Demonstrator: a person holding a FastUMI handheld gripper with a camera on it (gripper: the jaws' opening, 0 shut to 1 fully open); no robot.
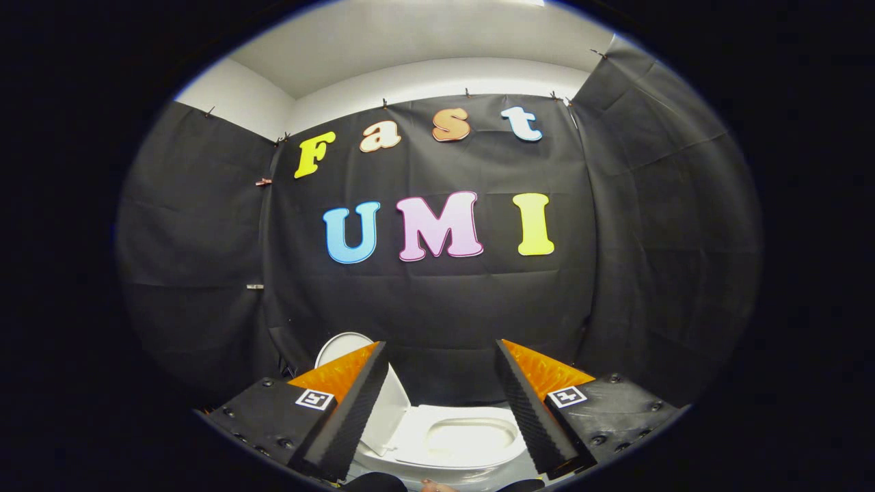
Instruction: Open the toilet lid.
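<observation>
A small white toilet sits low down, beyond and below my fingers, with its seat ring and bowl showing between them. Its white lid stands raised and leans back on the left, partly hidden behind my left finger. My gripper is open, the two orange-and-black fingers set wide apart with nothing between them. The fingertips hover above the toilet and touch neither lid nor seat.
Black cloth walls close the booth in behind the toilet and on both sides. A pale ceiling and white wall strip run above the cloth. The toilet stands on a light surface just below my fingers.
</observation>
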